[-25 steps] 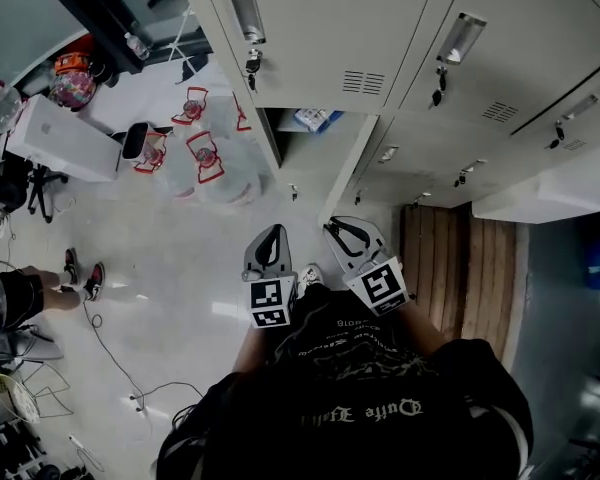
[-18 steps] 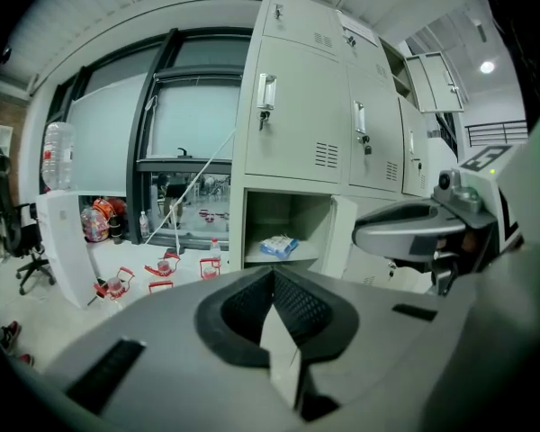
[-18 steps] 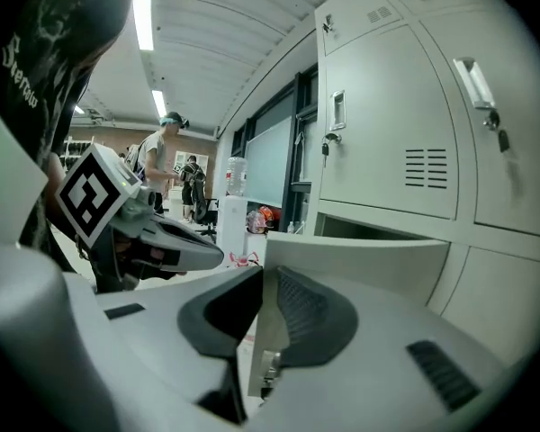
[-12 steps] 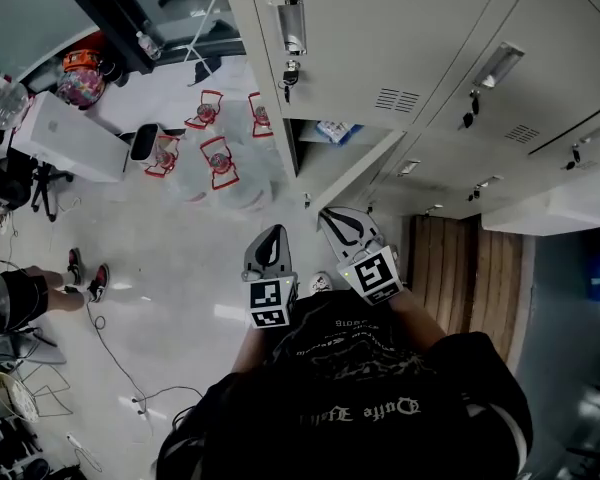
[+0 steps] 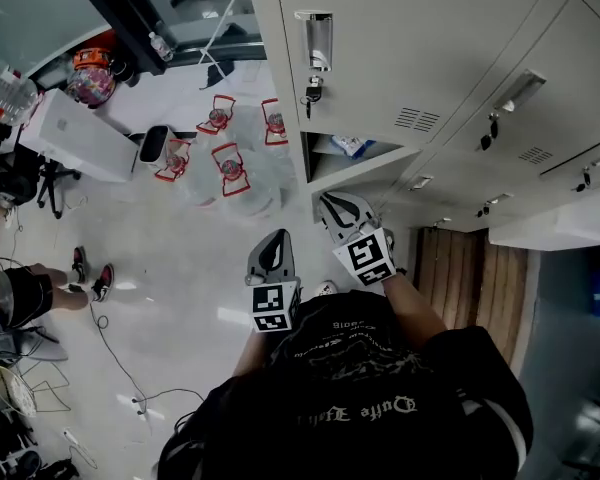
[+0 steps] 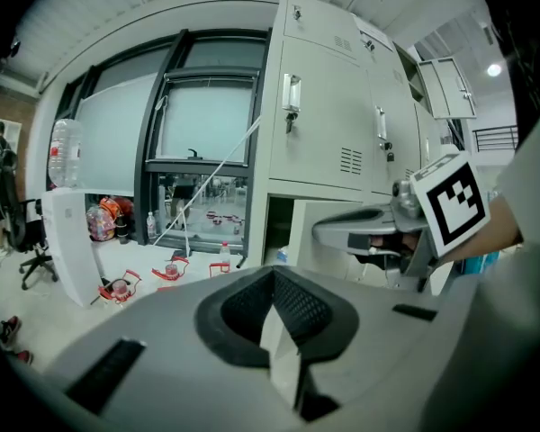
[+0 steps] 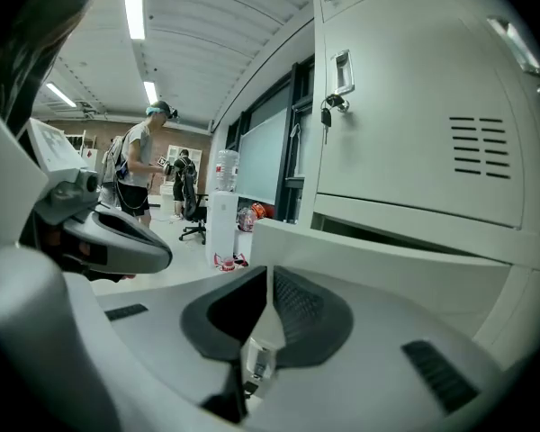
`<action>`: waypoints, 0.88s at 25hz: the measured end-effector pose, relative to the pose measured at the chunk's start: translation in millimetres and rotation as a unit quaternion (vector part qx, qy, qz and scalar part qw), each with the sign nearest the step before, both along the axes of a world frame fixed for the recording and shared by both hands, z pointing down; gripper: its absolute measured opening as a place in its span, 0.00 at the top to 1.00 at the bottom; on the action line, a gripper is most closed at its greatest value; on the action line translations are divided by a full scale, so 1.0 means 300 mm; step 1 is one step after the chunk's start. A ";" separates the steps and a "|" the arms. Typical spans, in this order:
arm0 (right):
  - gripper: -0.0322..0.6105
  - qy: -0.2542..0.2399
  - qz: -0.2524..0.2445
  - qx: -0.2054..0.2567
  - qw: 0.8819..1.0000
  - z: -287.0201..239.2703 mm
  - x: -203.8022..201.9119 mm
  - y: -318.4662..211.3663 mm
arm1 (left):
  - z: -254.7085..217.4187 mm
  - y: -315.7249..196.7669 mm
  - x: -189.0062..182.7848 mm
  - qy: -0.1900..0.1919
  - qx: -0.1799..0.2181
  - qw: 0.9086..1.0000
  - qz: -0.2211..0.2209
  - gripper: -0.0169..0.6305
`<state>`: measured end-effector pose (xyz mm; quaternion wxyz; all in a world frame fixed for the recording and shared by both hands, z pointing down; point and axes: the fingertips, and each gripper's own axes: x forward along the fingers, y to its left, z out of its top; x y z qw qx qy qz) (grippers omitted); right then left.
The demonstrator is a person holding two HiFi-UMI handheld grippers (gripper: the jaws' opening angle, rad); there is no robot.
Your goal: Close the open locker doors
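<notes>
The right gripper (image 5: 333,206), jaws closing on nothing and almost together, points at the open locker door (image 5: 372,164) just ahead of it. Its narrow tips could glance off the door's edge, or a hard shove could bounce the door back open. The left gripper (image 5: 274,243), pressed together and empty, hangs behind, to its left. Farther left lie a pale floor (image 5: 170,258) and water jugs (image 5: 230,168).

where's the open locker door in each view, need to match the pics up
Head view: open locker door at centre, swung out under the closed locker.
Left gripper view: right of centre, beside its dark compartment.
Right gripper view: a wide pale panel across the middle.
Shared landmark: the keyed handle on the closed locker above.
</notes>
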<state>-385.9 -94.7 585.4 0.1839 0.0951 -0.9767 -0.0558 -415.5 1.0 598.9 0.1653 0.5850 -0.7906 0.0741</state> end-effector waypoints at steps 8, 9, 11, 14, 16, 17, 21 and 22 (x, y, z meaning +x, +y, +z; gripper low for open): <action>0.92 -0.002 0.031 -0.013 0.999 0.020 -0.090 -0.103 | 0.001 -0.011 -0.020 0.013 0.006 1.000 -0.001 0.96; 0.92 -0.002 0.035 -0.016 0.999 0.023 -0.098 -0.117 | 0.000 -0.011 -0.025 0.013 0.007 1.000 -0.002 0.96; 0.92 -0.001 0.048 -0.027 0.998 0.037 -0.110 -0.150 | -0.003 -0.011 -0.033 0.014 0.008 1.000 -0.005 0.96; 0.92 -0.003 0.075 -0.046 0.996 0.069 -0.112 -0.213 | -0.003 -0.011 -0.044 0.015 0.010 1.000 -0.010 0.96; 0.92 -0.001 0.088 -0.047 0.995 0.081 -0.112 -0.245 | 0.005 -0.001 -0.058 0.015 0.007 1.000 -0.014 0.96; 0.92 0.000 0.091 -0.046 0.995 0.084 -0.114 -0.255 | 0.009 0.005 -0.066 0.015 0.005 1.000 -0.017 0.96; 0.92 0.002 0.100 -0.044 0.994 0.084 -0.129 -0.299 | 0.015 0.021 -0.082 0.020 0.003 0.999 -0.026 0.96; 0.92 0.001 0.105 -0.043 0.994 0.083 -0.132 -0.311 | 0.016 0.022 -0.083 0.025 0.004 0.999 -0.028 0.96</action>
